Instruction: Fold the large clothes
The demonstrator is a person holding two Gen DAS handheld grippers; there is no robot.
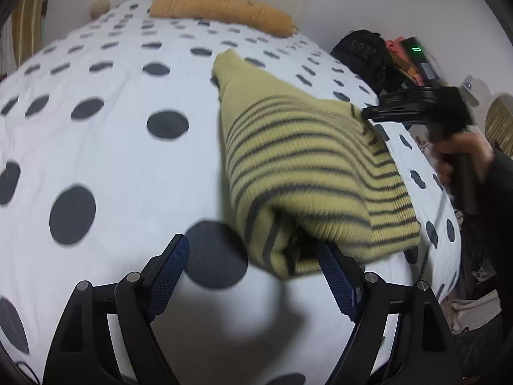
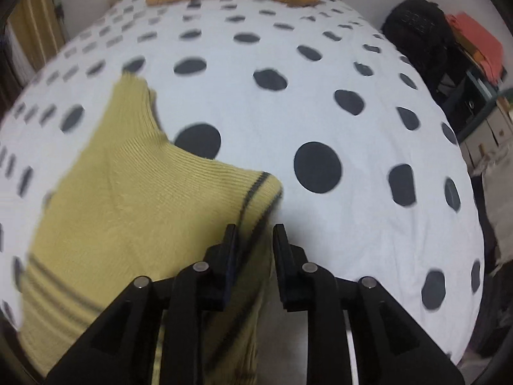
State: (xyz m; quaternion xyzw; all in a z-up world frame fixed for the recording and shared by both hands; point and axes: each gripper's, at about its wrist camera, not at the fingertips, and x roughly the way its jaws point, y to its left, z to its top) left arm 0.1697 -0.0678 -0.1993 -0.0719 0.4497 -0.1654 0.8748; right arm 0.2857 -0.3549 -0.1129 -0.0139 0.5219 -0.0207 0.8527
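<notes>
Lying on a white bedspread with dark dots, a yellow-green knit sweater with thin dark stripes occupies the centre-to-right of the left wrist view, running from about 12 o'clock down to 5 o'clock. Its plain ribbed end points up the bed; its striped part is lifted and blurred.

Left gripper: jaws stand wide apart, nothing pressed between the pads. The bunched lower edge of the sweater hangs over the right-hand finger at 5 o'clock; whether it touches that pad cannot be told. The left-hand finger is over bare bedspread.

Right gripper: jaws stand narrow. In the right wrist view a striped edge of the sweater runs down into the gap between the fingers at 6 o'clock; whether the pads press on it cannot be told from that view. In the left wrist view the same tool, at 3 o'clock, meets the sweater's raised right corner, and a hand grips its handle below.

In the right wrist view the sweater fills the area from 7 to 10 o'clock.

A mustard pillow lies at the head of the bed at 12 o'clock. A black bag sits beside the bed at 2 o'clock.
</notes>
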